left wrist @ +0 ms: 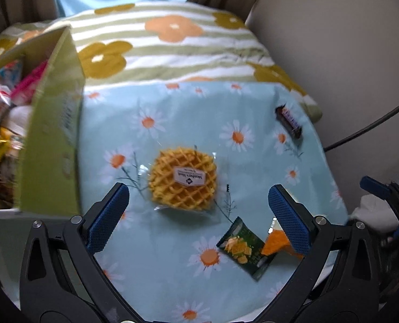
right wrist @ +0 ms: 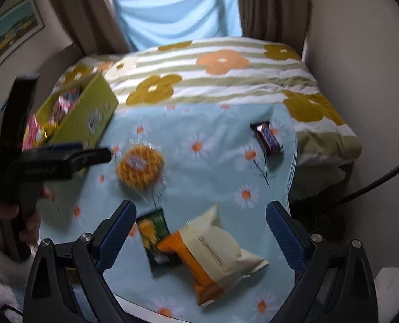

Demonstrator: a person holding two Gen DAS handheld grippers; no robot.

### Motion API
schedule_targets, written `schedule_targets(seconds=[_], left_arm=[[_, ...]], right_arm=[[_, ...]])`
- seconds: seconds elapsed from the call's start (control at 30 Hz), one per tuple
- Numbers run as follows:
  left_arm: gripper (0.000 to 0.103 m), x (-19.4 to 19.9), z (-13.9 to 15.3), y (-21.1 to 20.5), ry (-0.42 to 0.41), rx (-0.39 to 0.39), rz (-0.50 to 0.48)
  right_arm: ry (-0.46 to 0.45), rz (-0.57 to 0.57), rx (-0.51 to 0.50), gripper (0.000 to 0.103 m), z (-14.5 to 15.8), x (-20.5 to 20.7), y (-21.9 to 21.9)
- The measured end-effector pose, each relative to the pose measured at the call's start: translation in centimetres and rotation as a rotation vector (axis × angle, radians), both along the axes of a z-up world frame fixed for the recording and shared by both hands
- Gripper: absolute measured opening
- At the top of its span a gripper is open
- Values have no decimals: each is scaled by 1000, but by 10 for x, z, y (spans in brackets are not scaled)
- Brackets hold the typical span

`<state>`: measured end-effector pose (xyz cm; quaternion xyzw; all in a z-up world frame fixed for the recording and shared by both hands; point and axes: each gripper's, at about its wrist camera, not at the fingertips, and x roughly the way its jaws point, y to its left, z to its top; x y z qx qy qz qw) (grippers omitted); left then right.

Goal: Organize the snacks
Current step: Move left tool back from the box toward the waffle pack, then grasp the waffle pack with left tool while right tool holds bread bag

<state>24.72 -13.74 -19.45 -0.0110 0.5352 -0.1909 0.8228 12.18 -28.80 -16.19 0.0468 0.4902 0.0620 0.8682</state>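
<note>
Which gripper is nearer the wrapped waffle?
Left. The left gripper hangs open just short of the waffle; the right gripper sits farther back, over the cream-and-orange packet.

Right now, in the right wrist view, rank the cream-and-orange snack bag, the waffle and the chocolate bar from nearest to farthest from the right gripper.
1. Cream-and-orange snack bag: lies just ahead of the open right gripper, between its fingers.
2. Waffle: farther up the daisy cloth, to the left.
3. Chocolate bar: farthest, far right, near the cloth's edge.

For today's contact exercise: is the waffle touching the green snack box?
Apart. The left wrist view shows a strip of daisy cloth between the waffle and the green box.
</note>
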Motion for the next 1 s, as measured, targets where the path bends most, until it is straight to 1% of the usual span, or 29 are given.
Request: schedule_targets(seconds=[0.13,0.2,0.33,0.43,0.53,0.6,0.73,0.8,1.0], left_arm=[[103,9,-31,-20,45,41,-17],[103,12,-46,-30,65,77,-36],[103,17,-69,-46,82,135,-66],[103,21,-79,-52,50,222,-76],[103,26,-86,-54,31,275,-83],[103,30,-89,-55,26,287,-93],[103,31,-94,-65,-2,366,-133],[103,31,-95,-67,-11,374,-141],[103,37,-96,-64,-13,343,-146]], right_arm=[[39,51,9,96,-24,-3,-5],[54,77,11,96,-35,-6,-5],[75,129,-17,96,-51,-10,-2],[91,167,-26,96,-61,-12,-2],[106,220,-66,96,-70,-13,1],[122,255,-87,96,-77,-13,4],[142,292,-116,96,-87,-11,10],[155,301,-128,96,-91,-10,11],[179,341,-169,96,-100,-8,14]])
